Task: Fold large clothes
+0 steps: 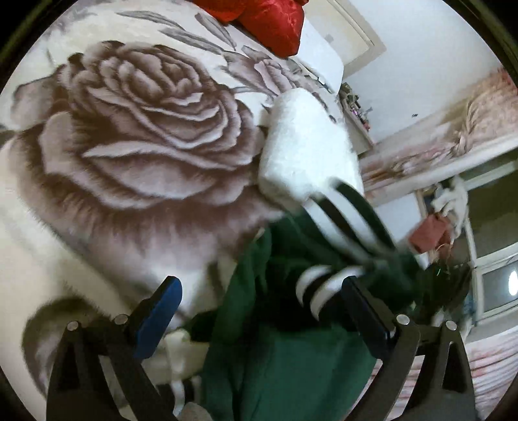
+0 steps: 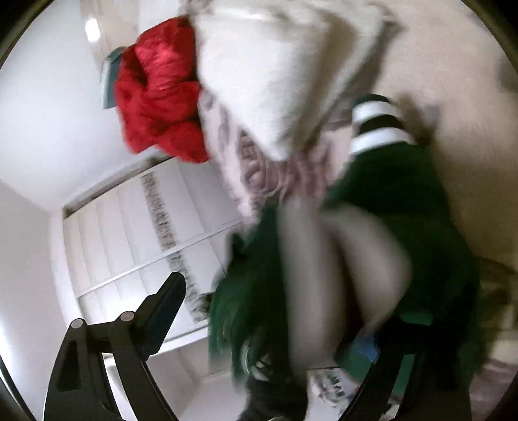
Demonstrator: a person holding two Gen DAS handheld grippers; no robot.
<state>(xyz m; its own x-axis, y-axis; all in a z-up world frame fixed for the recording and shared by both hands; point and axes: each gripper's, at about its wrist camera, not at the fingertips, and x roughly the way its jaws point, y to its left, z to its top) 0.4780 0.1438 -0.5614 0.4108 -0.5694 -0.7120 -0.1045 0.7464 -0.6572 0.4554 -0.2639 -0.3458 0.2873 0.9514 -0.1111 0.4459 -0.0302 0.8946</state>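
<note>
A dark green garment (image 1: 285, 356) with white fleece sleeves (image 1: 304, 155) and black-and-white striped cuffs (image 1: 323, 281) lies bunched on the rose-print blanket (image 1: 136, 129). My left gripper (image 1: 259, 311) is open, its jaws wide apart, with the green cloth lying between them and over the right finger. In the right wrist view, which is blurred, the same green garment (image 2: 404, 207) with a striped cuff (image 2: 378, 126) fills the right side. My right gripper (image 2: 268, 324) is open; its left finger (image 2: 165, 307) is free and its right finger is mostly hidden behind the cloth.
A red quilted bundle (image 1: 268, 22) lies at the head of the bed; it also shows in the right wrist view (image 2: 158, 103). A white wardrobe (image 2: 136, 239) stands beyond the bed. A patterned curtain (image 1: 453, 129) and a window (image 1: 495, 285) are on the right.
</note>
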